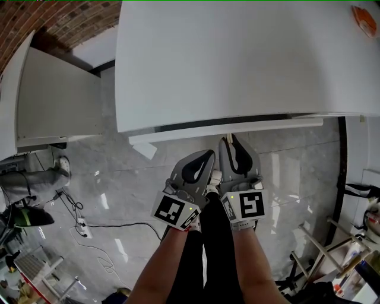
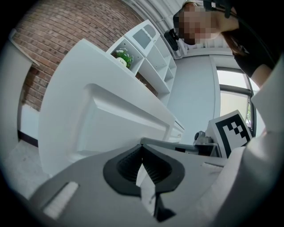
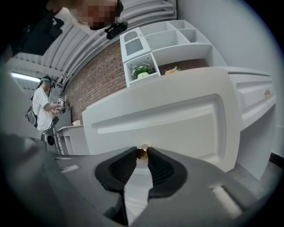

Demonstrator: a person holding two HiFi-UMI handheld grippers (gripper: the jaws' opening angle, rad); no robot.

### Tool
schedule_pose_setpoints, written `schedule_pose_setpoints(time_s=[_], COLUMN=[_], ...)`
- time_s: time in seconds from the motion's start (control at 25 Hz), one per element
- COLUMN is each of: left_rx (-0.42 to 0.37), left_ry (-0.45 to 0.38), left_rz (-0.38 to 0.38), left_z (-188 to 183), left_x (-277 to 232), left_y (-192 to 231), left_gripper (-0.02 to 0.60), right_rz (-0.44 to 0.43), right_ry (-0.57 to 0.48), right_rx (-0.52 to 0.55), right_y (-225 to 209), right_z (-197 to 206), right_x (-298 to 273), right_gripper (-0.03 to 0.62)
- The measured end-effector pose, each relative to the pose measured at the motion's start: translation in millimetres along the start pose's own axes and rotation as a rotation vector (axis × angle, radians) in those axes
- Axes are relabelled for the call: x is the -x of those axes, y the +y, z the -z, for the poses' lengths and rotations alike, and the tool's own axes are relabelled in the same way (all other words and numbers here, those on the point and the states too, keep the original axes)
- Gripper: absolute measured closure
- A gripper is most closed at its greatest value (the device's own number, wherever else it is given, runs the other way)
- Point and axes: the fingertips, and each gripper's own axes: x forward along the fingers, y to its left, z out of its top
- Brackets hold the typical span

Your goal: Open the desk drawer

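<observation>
Under the white desk [image 1: 237,59], the right gripper [image 3: 142,155] pinches the brass knob [image 3: 142,152] on the panelled drawer [image 3: 173,119].

Head view: I found the knob [image 3: 142,153] hidden beneath the desk top [image 1: 237,59]. An orange thing [image 1: 363,21], cropped at the corner, was unidentifiable.

Brick wall [image 1: 65,18] at back. White shelf unit [image 3: 177,40] in front of it, green plant [image 3: 142,71] in one cubby. Glossy grey tile floor [image 1: 119,178]; black cable [image 1: 113,225] lies on it, left side. Person [image 3: 42,108] in white top stands far back. Window [image 2: 230,88] in the side wall.
</observation>
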Motion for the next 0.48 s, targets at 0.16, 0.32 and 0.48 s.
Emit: schedule_pose_setpoints(time_s=[0.16,0.32,0.48], left_rx=[-0.003,-0.001,-0.008], left_ry=[0.002,0.005,0.008], left_rz=[0.01,0.021,0.032], left_z=[2.6,5.8,7.8], left_x=[3.1,8.3,14.9], left_y=[-6.3,-13.6,-18.9], left_gripper=[0.578,0.578,0.578], right_rz=[0.002,0.008,0.013], right_ry=[0.002,0.002,0.001], right_rx=[-0.013,-0.011,-0.011], right_y=[1.3,3.3,5.4], right_z=[0.8,2.2,4.4], right_x=[6.5,15.1,22.5], right_gripper=[0.519,0.52,0.52])
